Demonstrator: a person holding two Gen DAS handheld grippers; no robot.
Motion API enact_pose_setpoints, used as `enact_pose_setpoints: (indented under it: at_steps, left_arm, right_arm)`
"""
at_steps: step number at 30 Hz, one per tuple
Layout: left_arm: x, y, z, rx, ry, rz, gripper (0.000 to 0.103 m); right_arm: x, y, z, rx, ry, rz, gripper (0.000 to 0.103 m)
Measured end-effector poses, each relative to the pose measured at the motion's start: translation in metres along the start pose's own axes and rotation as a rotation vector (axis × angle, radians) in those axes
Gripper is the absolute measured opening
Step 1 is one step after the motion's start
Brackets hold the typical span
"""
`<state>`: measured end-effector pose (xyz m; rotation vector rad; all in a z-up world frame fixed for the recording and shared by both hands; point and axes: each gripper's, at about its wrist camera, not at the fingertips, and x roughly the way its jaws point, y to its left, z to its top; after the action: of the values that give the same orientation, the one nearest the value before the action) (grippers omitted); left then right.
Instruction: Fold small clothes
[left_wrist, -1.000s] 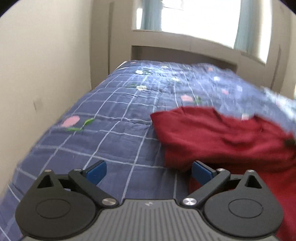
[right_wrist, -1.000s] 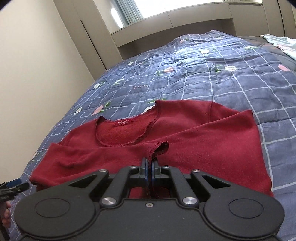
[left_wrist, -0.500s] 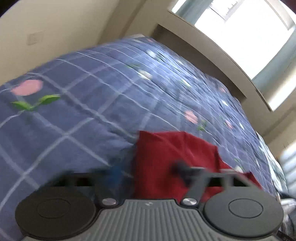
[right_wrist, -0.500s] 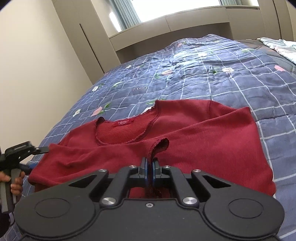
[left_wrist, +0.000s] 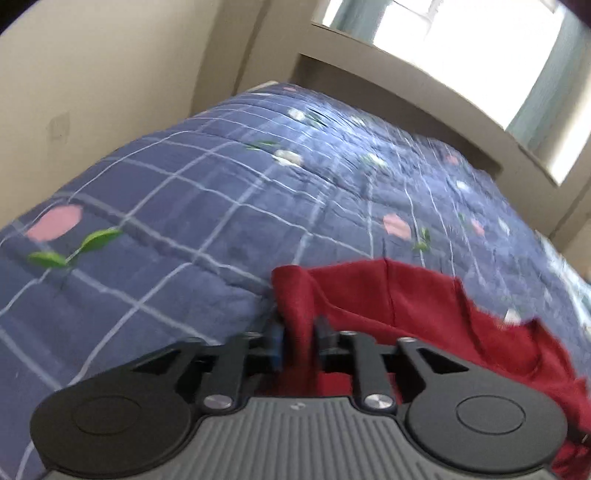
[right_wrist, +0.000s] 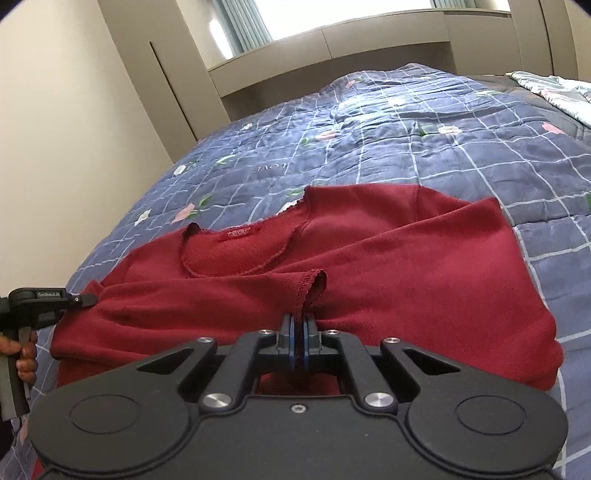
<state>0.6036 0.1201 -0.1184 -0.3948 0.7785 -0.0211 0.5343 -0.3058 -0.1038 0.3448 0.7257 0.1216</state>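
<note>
The right hand-held gripper (right_wrist: 300, 334) is clenched on a cuff of the red sweater (right_wrist: 406, 266); the left hand-held gripper (left_wrist: 297, 338), jaws just eased wider, pinches the sweater's edge fold; the garment lies on the blue checked quilt (right_wrist: 406, 140) of the bed

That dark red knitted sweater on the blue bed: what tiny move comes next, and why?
Probably both grippers lift together. The right gripper pinches the dark red knitted sweater at its sleeve cuff, and the left gripper, jaws just reopening slightly, has the sweater's side edge between its fingers.
</note>
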Motion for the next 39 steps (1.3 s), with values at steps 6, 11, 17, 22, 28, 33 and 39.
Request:
enact_pose_setpoints:
  at_steps: [6,11,17,22,28,33,39]
  left_arm:
    - [-0.042,0.033,-0.009,-0.1,-0.017,-0.085,0.072]
    - [-0.056,0.03,-0.033,-0.044,0.022,-0.163,0.075]
    - [-0.054,0.017,-0.043,-0.014,0.044,-0.138,0.02]
    - [-0.07,0.0,-0.042,0.014,0.02,-0.017,0.01]
    - [-0.052,0.001,-0.049,0.014,0.034,0.044,0.013]
    - [-0.07,0.003,-0.054,0.025,0.004,0.066,0.052]
    - [-0.069,0.011,-0.059,0.007,-0.011,0.103,0.038]
  right_arm:
    - [-0.016,0.005,-0.002,-0.05,-0.034,-0.021,0.043]
    - [-0.023,0.018,-0.01,-0.125,-0.06,-0.053,0.059]
    - [-0.017,0.033,-0.022,-0.197,-0.056,-0.087,0.061]
    - [-0.013,0.038,-0.026,-0.228,-0.058,-0.128,0.059]
    - [-0.008,0.047,-0.035,-0.314,-0.066,-0.206,0.057]
    - [-0.021,0.046,-0.03,-0.34,-0.128,-0.22,0.066]
    - [-0.009,0.038,-0.034,-0.333,-0.075,-0.281,0.069]
